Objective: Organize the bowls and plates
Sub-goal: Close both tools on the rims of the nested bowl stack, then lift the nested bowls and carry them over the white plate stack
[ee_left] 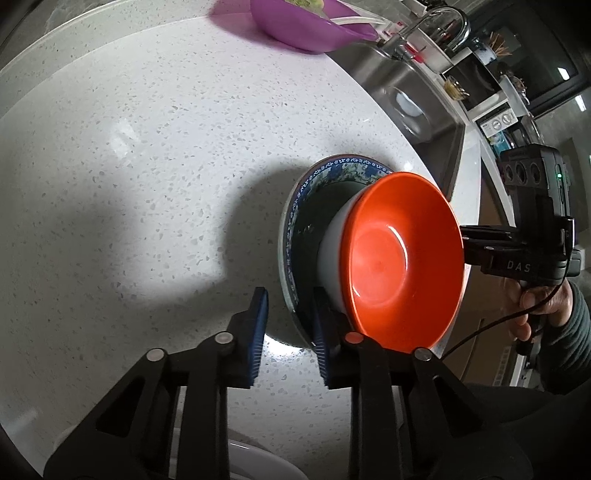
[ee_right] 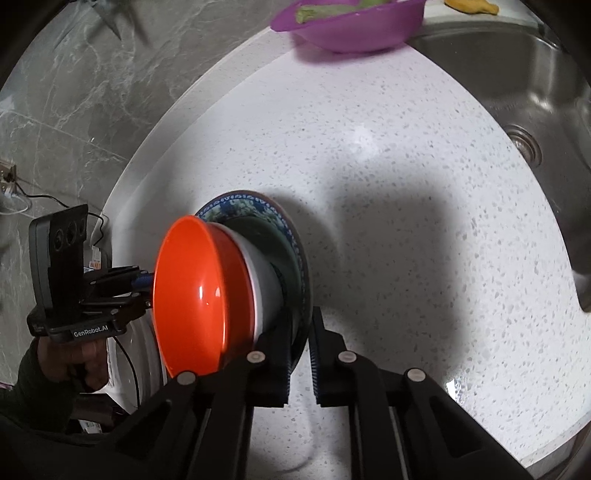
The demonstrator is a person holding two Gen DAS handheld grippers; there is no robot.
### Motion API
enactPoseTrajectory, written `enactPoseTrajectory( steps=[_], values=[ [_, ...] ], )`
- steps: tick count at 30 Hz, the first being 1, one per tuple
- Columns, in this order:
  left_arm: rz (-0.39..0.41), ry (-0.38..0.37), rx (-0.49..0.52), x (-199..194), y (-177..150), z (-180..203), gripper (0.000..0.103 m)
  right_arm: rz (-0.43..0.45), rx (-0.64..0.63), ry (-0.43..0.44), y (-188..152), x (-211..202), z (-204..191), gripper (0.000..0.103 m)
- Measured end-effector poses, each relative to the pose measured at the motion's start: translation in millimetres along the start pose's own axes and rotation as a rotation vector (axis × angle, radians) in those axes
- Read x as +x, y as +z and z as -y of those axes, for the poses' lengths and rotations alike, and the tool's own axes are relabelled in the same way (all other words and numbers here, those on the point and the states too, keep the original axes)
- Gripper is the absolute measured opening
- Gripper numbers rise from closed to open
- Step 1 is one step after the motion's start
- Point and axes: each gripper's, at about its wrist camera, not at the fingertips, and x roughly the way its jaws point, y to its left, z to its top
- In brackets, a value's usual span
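Observation:
A blue-patterned plate [ee_left: 332, 173] [ee_right: 251, 201] lies on the speckled white counter [ee_left: 147, 166]. An orange bowl [ee_left: 399, 258] [ee_right: 199, 291] with a white outside sits in it. In the left wrist view the plate's near rim passes between the fingers of my left gripper [ee_left: 291, 293]. A strip of counter shows between the left pad and the rim, so this gripper is open. On the opposite rim my right gripper [ee_right: 301, 314] [ee_left: 465, 245] is shut on the plate. The bowl hides the fingertips of my left gripper [ee_right: 146, 291] in the right wrist view.
A purple basin [ee_left: 306, 26] [ee_right: 347, 29] holding greens stands at the counter's far end. Beside it is a steel sink [ee_left: 406, 99] [ee_right: 535, 92] with a faucet [ee_left: 436, 26]. A white dish [ee_left: 258, 461] shows under my left gripper.

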Motion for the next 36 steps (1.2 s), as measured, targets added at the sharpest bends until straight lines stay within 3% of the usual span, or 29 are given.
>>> enactPoseTrajectory(
  steps=[3,11,36],
  values=[
    [0.004,-0.012,-0.017,0,0,1,0.010,-0.010,0.037,-0.003,3,2,-1,0.010],
    [0.014,0.016,-0.050,1,3,2,0.008,-0.013,0.048,-0.042,7,4,-9,0.011],
    [0.067,0.039,-0.115,-22,-12,-10,0.007,-0.018,-0.013,-0.065,22,10,-32,0.011]
  ],
)
